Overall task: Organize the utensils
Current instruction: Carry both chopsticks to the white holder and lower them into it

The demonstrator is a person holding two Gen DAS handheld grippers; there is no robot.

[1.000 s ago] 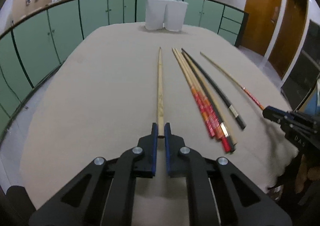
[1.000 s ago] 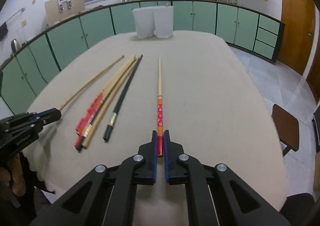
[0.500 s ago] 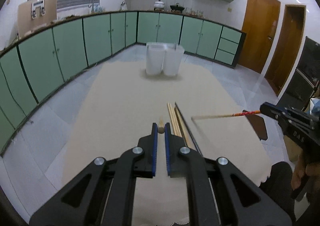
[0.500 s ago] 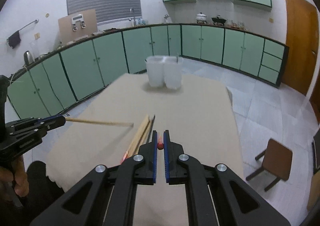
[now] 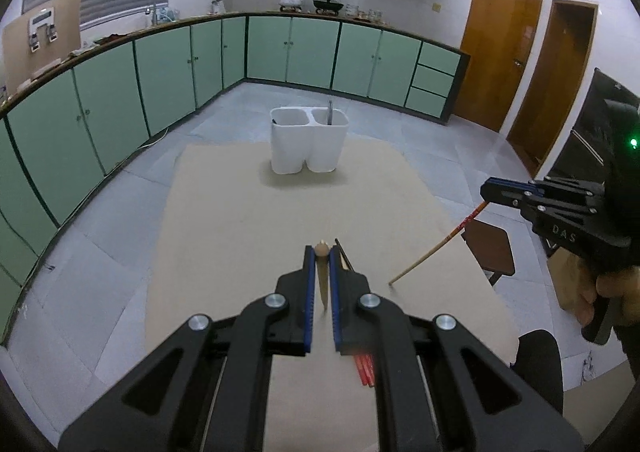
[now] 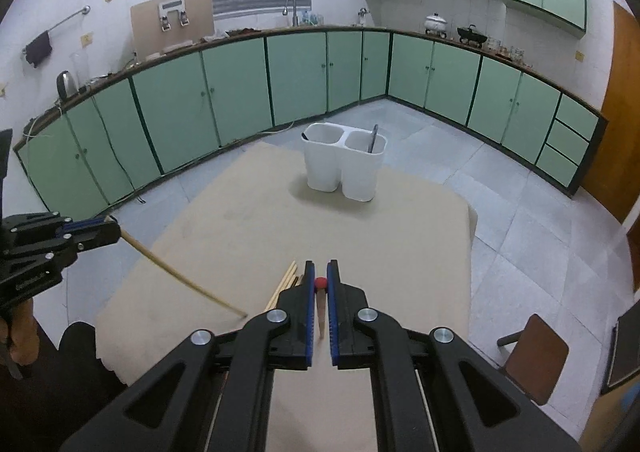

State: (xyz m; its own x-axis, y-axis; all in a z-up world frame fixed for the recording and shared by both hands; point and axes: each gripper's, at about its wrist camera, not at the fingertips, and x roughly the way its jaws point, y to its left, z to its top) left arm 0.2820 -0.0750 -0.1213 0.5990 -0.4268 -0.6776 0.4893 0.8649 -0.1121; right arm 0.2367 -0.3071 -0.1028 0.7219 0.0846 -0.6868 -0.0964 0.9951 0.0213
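My left gripper is shut on a plain wooden chopstick, held above the table with its tip hanging down; it also shows in the right wrist view. My right gripper is shut on a red-ended chopstick, also lifted and pointing down; it shows in the left wrist view. A white two-compartment holder stands at the table's far end, with a dark utensil in its right cup. Several more chopsticks lie on the table below the grippers.
The table wears a beige cloth. A brown stool stands on the tiled floor to the right. Green cabinets line the walls beyond.
Both grippers have risen well above the table, each lifting its chopstick. The chopsticks have swung from lying flat to hanging tip-down. The holder now shows from above.
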